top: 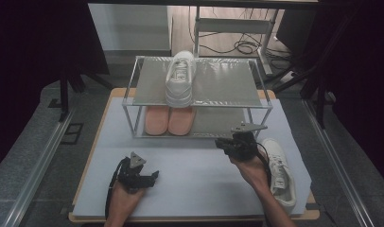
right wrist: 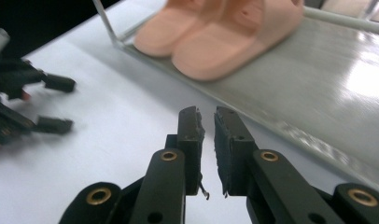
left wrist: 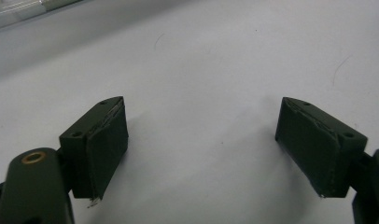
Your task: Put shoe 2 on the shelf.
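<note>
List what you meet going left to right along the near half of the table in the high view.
Left gripper → right gripper → white shoe on the mat.
</note>
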`<state>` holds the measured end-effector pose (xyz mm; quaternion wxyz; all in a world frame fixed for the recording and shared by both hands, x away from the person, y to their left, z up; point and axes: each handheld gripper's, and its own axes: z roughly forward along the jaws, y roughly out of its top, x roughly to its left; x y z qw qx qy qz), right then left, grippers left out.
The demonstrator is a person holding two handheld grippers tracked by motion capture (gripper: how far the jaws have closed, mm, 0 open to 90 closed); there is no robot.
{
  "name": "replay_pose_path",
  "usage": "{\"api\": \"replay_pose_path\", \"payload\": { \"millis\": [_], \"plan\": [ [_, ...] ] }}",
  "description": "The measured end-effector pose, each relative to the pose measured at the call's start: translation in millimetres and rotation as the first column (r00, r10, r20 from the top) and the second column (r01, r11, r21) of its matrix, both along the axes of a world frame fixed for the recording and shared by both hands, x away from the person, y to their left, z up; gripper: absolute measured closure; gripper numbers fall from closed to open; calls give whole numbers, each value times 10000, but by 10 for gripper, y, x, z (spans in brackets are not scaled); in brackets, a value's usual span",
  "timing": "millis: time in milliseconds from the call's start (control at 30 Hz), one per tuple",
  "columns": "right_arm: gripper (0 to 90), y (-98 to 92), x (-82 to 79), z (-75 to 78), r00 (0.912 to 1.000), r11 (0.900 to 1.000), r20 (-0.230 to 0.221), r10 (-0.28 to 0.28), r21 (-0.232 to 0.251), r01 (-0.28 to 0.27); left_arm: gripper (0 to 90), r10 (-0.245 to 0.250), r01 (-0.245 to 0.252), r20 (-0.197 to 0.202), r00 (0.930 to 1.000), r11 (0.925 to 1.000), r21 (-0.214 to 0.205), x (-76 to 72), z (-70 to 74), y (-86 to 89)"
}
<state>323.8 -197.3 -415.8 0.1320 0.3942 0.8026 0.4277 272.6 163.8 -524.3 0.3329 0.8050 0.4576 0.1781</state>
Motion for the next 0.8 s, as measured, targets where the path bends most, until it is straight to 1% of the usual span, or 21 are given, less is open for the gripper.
{"api": "replay_pose_path", "payload": {
  "millis": [233,433,500,633,700,800],
  "plan": [
    [787,-289,-95,-4,9973,9966,-180,-705,-435,697,171,-4,4,2,10000,10000,-3,0,-1,0],
    [830,-562,-176,24,9929,9906,-250,-1159,-762,1137,172,-15,15,-14,10000,10000,16,-1,1,1],
    [845,-648,-203,30,9906,9860,-243,-1348,-1026,1317,171,-23,23,-25,10000,10000,25,-1,2,2],
    [875,-812,-244,29,9848,9772,-298,-1712,-1329,1659,171,13,-13,-12,10000,10000,-14,-1,0,-1],
    [894,-892,-261,26,9812,9723,-296,-1906,-1435,1846,171,12,-12,-4,10000,10000,-14,-1,-1,-1],
    [897,-1014,-286,26,9744,9639,-306,-2226,-1565,2153,172,12,-12,-8,10000,10000,-13,-1,-1,-1]
  ]
}}
